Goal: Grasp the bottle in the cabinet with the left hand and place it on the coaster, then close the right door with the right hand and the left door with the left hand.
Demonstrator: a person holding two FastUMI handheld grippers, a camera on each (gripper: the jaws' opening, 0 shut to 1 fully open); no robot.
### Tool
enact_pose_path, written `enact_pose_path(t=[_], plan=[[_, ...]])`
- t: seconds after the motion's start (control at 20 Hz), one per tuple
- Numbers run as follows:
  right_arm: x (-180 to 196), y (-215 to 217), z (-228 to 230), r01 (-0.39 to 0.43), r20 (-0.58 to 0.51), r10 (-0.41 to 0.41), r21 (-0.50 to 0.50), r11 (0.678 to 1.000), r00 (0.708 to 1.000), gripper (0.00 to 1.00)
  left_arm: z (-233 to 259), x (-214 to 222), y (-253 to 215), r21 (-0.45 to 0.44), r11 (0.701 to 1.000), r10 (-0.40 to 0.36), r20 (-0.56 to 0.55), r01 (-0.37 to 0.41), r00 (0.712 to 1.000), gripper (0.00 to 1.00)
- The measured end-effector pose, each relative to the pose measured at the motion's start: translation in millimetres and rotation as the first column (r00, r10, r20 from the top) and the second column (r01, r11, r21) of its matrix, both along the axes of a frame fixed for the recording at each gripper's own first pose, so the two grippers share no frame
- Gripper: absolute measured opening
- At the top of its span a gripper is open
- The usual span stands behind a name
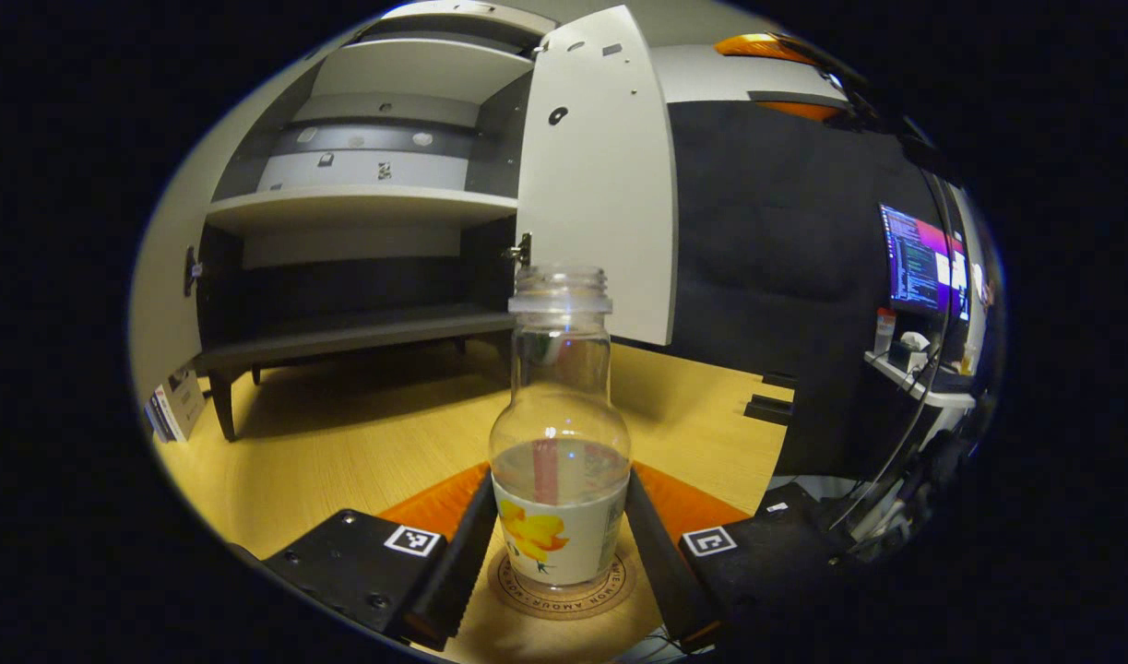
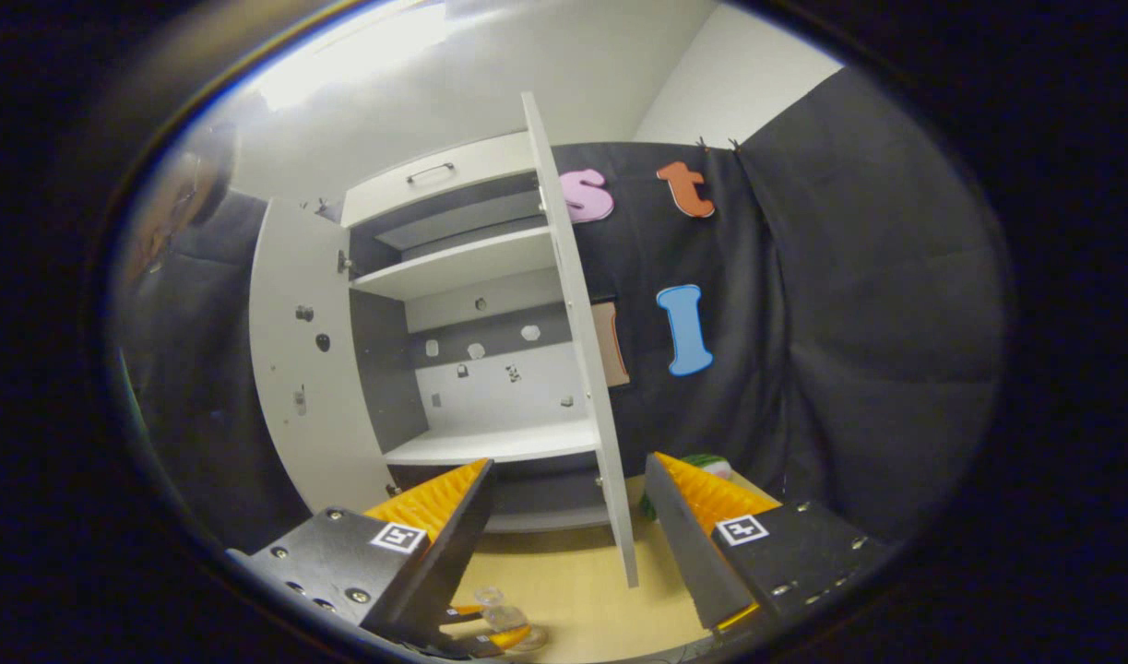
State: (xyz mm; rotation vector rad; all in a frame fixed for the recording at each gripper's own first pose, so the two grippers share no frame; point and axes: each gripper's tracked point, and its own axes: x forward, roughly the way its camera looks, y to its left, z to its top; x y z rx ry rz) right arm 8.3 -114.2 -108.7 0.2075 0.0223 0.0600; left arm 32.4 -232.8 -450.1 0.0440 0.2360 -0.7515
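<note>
A clear glass bottle [image 1: 560, 433] with a yellow flower label stands upright on the round coaster [image 1: 619, 590] on the wooden table [image 1: 342, 452]. My left gripper [image 1: 559, 480] is shut on the bottle, one finger against each side of the label. Behind it the cabinet [image 1: 361, 203] stands open, its right door [image 1: 600, 175] swung out. In the right gripper view, my right gripper [image 2: 568, 466] is open in the air facing the cabinet [image 2: 490, 267], in line with the right door's edge [image 2: 582, 369]. The left door [image 2: 296, 369] is open wide. The bottle [image 2: 494, 604] shows small below.
A lit monitor [image 1: 923, 263] and a cluttered desk stand at the right. Some books [image 1: 172, 410] lean by the cabinet's left leg. A green object [image 2: 711, 461] sits behind my right finger. A person in dark clothes [image 2: 185, 277] stands to the left of the left door.
</note>
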Motion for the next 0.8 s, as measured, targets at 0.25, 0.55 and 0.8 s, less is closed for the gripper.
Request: enact_pose_path(t=[0.25,0.55,0.8], plan=[[5.4,-13.3,-1.3,0.014,0.004,-0.014,-0.013,1.0,1.0,0.98,17.6,0.8,4.9,0.042,0.999,-0.004,-0.007,0.004,1.0,0.86],[27.0,-69.3,12.7,0.105,0.039,-0.106,0.009,0.994,0.994,0.98,113.1,1.3,24.4,-0.007,1.0,0.009,0.053,-0.009,0.999,0.92],[67.3,-123.2,19.2,0.171,-0.023,-0.171,0.007,0.985,0.985,0.98,201.7,14.4,64.0,-0.081,0.991,0.115,0.13,-0.105,0.985,0.98]])
